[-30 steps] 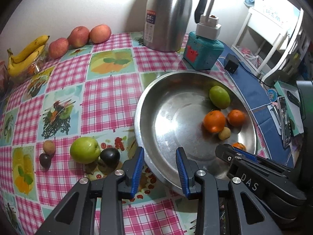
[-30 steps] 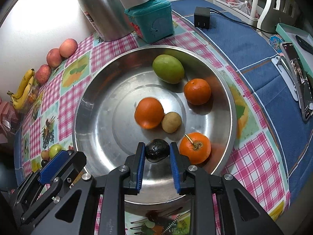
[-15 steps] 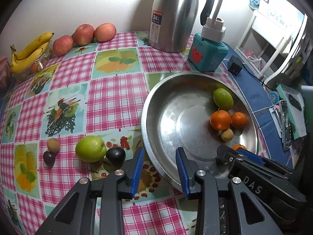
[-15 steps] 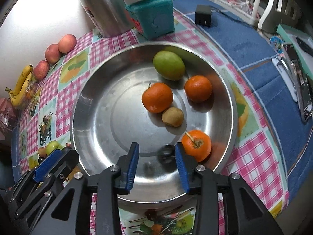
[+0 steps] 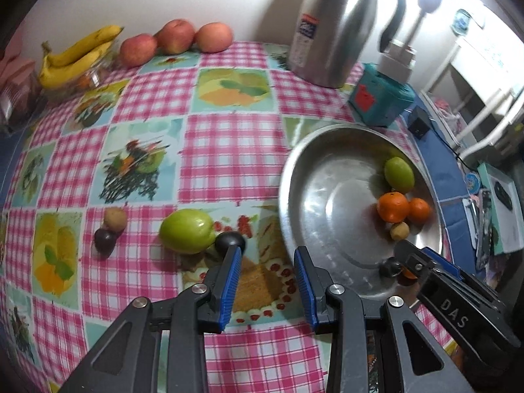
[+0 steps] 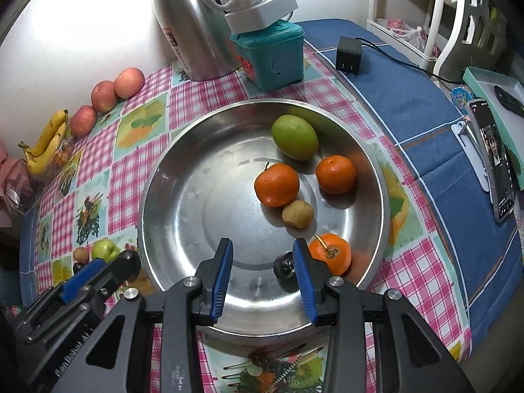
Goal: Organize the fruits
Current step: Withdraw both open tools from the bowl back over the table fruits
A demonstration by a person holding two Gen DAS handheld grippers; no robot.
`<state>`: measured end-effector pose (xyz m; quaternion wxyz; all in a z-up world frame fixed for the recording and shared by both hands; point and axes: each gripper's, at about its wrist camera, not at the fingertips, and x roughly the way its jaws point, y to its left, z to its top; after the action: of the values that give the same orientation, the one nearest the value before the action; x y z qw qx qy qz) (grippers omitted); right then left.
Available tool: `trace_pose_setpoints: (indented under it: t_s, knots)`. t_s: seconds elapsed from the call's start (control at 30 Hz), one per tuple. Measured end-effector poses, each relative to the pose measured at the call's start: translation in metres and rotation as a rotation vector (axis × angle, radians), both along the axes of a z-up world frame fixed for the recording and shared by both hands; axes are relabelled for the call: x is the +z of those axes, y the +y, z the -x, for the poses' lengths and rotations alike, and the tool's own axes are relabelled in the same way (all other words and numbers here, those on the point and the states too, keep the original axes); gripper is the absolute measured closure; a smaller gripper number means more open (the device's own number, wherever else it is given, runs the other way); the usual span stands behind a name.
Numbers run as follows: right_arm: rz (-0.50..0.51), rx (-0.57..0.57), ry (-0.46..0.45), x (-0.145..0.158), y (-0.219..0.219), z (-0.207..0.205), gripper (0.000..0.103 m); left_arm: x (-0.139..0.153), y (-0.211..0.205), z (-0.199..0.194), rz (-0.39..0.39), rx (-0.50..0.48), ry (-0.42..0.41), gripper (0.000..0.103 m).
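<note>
Both grippers spread and empty: left gripper (image 5: pixel 267 258) should shift left to centre the dark plum (image 5: pixel 229 241) beside the green apple (image 5: pixel 187 231) on the worktop (image 5: pixel 229 150), pinch gently, then carry to the pan (image 6: pixel 163 177).

Dark fruit (image 6: pixel 284 267) partly behind right fingers (image 6: pixel 303 271).

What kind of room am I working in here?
Likely a home dining or kitchen table: a fruit-print checked tablecloth, a steel thermos jug, bananas and apples by the wall.
</note>
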<state>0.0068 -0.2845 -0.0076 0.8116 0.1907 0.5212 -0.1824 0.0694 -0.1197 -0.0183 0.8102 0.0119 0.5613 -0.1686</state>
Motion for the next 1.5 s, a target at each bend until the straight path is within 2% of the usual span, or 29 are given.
trace_pose_setpoints:
  t_s: [0.37, 0.43, 0.47, 0.5, 0.53, 0.57, 0.6, 0.63, 0.67, 0.73, 0.83, 1.0, 1.17, 1.27, 1.37, 1.47, 1.5]
  knots:
    - [0.018, 0.029, 0.004, -0.002, 0.008, -0.004, 0.064, -0.01, 0.018, -0.004, -0.022, 0.062, 0.035, 0.066]
    - [0.019, 0.032, 0.004, -0.002, 0.008, -0.004, 0.064, -0.01, 0.019, -0.004, -0.026, 0.065, 0.035, 0.061]
    - [0.02, 0.032, 0.004, -0.002, 0.008, -0.003, 0.064, -0.011, 0.019, -0.004, -0.032, 0.069, 0.035, 0.05]
    - [0.02, 0.031, 0.004, -0.002, 0.008, -0.003, 0.064, -0.011, 0.019, -0.005, -0.04, 0.073, 0.035, 0.032]
    - [0.022, 0.032, 0.005, -0.002, 0.009, -0.004, 0.064, -0.012, 0.02, -0.005, -0.048, 0.076, 0.034, 0.023]
    - [0.024, 0.032, 0.005, -0.002, 0.009, -0.004, 0.059, -0.012, 0.02, -0.005, -0.058, 0.079, 0.033, 0.014]
    - [0.029, 0.033, 0.006, -0.003, 0.009, -0.004, 0.053, -0.013, 0.02, -0.005, -0.07, 0.081, 0.029, 0.014]
    - [0.041, 0.033, 0.008, -0.003, 0.01, -0.004, 0.04, -0.013, 0.021, -0.005, -0.08, 0.083, 0.026, 0.014]
    - [0.047, 0.034, 0.009, -0.004, 0.01, -0.004, 0.037, -0.014, 0.021, -0.006, -0.09, 0.086, 0.025, 0.014]
    - [0.057, 0.037, 0.01, -0.004, 0.01, -0.004, 0.037, -0.015, 0.022, -0.006, -0.1, 0.091, 0.025, 0.012]
    - [0.062, 0.041, 0.005, -0.002, 0.01, -0.004, 0.037, -0.015, 0.024, -0.007, -0.104, 0.098, 0.028, 0.004]
    - [0.075, 0.048, 0.008, -0.002, 0.012, -0.004, 0.037, -0.013, 0.025, -0.007, -0.118, 0.108, 0.015, 0.0]
    - [0.087, 0.056, 0.01, -0.003, 0.013, -0.005, 0.029, -0.014, 0.028, -0.008, -0.168, 0.127, 0.0, 0.0]
    - [0.106, 0.063, 0.005, -0.003, 0.014, -0.005, 0.018, -0.015, 0.031, -0.008, -0.176, 0.131, -0.01, 0.0]
    - [0.119, 0.072, -0.003, -0.002, 0.016, -0.005, 0.017, -0.014, 0.031, -0.008, -0.187, 0.133, -0.021, 0.0]
    - [0.14, 0.083, -0.006, -0.002, 0.018, -0.004, 0.008, -0.013, 0.031, -0.008, -0.19, 0.136, -0.024, 0.0]
    - [0.144, 0.085, -0.008, -0.002, 0.018, -0.004, 0.007, -0.013, 0.032, -0.008, -0.189, 0.138, -0.026, 0.0]
